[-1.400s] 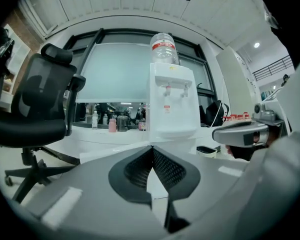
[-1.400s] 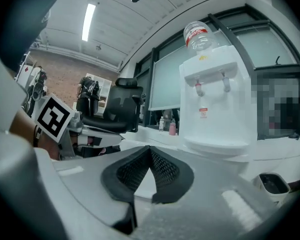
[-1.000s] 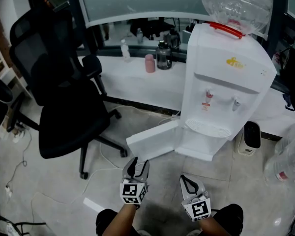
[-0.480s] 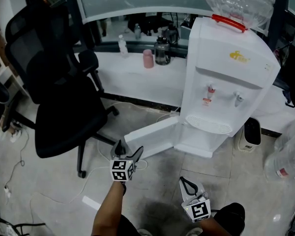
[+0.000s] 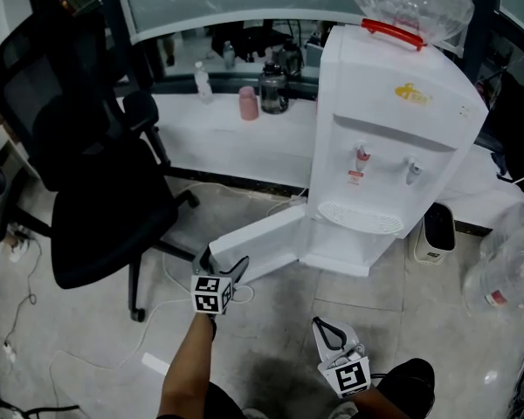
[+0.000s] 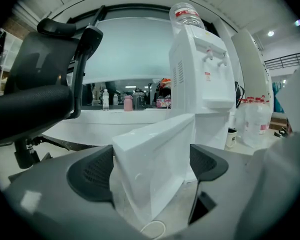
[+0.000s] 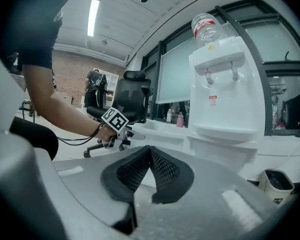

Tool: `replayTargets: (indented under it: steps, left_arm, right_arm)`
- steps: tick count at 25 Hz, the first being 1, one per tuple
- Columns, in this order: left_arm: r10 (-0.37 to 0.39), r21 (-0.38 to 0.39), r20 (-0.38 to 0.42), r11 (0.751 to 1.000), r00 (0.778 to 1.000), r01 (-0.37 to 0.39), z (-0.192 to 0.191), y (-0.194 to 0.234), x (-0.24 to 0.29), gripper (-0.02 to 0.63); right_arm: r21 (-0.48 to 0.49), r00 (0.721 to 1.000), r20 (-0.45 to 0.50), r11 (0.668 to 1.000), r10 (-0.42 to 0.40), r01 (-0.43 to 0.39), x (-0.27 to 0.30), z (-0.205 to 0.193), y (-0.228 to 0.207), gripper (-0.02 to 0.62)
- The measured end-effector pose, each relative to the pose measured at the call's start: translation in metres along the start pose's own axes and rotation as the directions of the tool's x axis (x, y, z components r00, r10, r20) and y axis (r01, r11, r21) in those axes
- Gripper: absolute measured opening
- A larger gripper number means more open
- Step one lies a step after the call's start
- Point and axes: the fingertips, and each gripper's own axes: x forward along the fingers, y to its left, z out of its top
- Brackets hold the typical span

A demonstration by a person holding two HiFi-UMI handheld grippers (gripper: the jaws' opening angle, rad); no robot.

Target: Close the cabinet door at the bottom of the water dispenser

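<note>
The white water dispenser stands on the floor, and its bottom cabinet door is swung wide open to the left. My left gripper is at the door's free edge. Its jaws have just been opening and now stand wide. In the left gripper view the door sits between the pads without being pressed. My right gripper hangs low in front of the dispenser, apart from it. In the right gripper view its tips meet with nothing between them.
A black office chair stands left of the door. Behind runs a white ledge with bottles and a pink cup. A small heater and large plastic water bottles stand at the right. A cable lies on the floor.
My left gripper has moved forward and left, down to the door's free edge, and its jaws have opened wide. The right gripper has stayed about where it was.
</note>
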Motion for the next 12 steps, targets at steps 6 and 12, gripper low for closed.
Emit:
replayTargets:
  steps: [6,12]
  left_arm:
    - [0.009,0.055,-0.025,0.998,1.000,-0.008,-0.003,-0.007,-0.006,0.488]
    - [-0.030,0.077,-0.018,0.997,0.999,0.031,-0.010,-0.033,-0.029,0.483]
  right_arm:
    - [-0.052,1.000,-0.003,0.998,-0.020,0.020,0.001,0.011,-0.014,0.005]
    - [-0.034,0.999,-0.008,0.998,-0.044,0.044,0.005,0.009,-0.023,0.005]
